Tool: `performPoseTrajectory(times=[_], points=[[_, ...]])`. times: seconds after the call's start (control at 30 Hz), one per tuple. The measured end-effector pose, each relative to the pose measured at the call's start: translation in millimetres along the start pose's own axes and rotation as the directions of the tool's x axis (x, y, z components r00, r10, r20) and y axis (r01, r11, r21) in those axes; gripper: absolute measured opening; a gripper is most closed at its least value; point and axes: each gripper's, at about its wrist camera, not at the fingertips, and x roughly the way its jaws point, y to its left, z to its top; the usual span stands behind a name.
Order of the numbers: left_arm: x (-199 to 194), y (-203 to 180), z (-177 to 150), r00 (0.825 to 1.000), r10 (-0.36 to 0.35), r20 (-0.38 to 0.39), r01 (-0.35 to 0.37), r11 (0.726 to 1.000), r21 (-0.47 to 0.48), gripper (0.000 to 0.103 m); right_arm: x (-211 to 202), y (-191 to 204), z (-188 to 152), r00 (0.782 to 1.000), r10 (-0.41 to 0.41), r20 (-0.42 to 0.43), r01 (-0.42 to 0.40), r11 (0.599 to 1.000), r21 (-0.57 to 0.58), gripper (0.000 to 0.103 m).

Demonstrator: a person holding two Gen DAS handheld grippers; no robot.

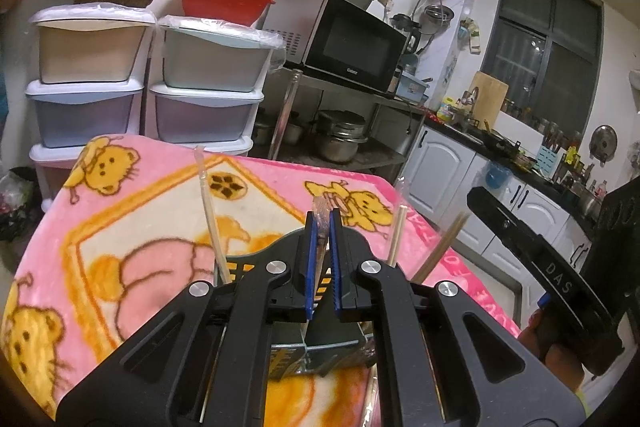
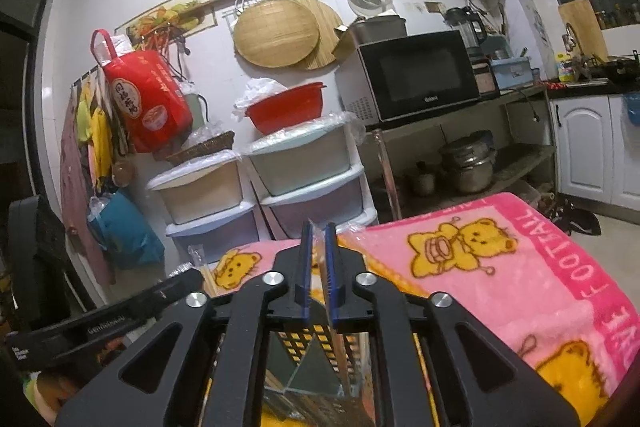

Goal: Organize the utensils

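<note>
A table covered by a pink bear-print blanket [image 1: 160, 227] lies below and ahead of both tools, and a slotted black holder [image 1: 244, 267] with upright wrapped chopsticks [image 1: 210, 215] stands on it.

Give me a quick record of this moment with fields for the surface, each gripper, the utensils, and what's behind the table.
surface: pink cartoon-bear blanket covering the table
left gripper: shut on a plastic-wrapped utensil
right gripper: jaws slightly apart, a plastic-wrapped chopstick between them; whether the pads press it, cannot tell
other utensils: wrapped chopsticks standing in a black slotted holder
background: stacked plastic drawers, red basin, microwave on a metal shelf
</note>
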Motion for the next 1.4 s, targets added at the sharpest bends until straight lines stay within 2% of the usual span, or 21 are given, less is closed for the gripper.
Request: performPoseTrajectory(times=[0.23, 0.47, 0.73, 1.1, 1.4], points=[[-5, 7, -5, 1.000, 0.009, -0.008, -0.009, 1.000, -0.013, 0.007, -9, -4, -7, 0.999, -0.033, -0.038, 0.033, 0.999, 0.001, 0.017], [-11, 12, -9, 1.000, 0.017, -0.019, -0.018, 0.999, -0.030, 0.024, -12, -3, -11, 0.995, -0.044, -0.093, 0.043, 0.999, -0.010, 0.030], [-24, 17, -12, 1.000, 0.006, -0.012, -0.007, 0.998, -0.062, 0.046, -23, 8, -16, 0.994, -0.064, -0.094, 0.058, 0.996, -0.063, 0.047], [-37, 22, -20, 1.000, 0.021, -0.011, -0.022, 0.996, -0.085, 0.072, -30, 14, -22, 0.992, -0.067, -0.111, 0.056, 0.993, -0.101, 0.054], [-49, 26, -23, 1.000, 0.027, 0.004, -0.026, 0.995, -0.092, 0.088, -39, 17, -28, 0.990, -0.062, -0.123, 0.048, 0.992, -0.115, 0.061]])
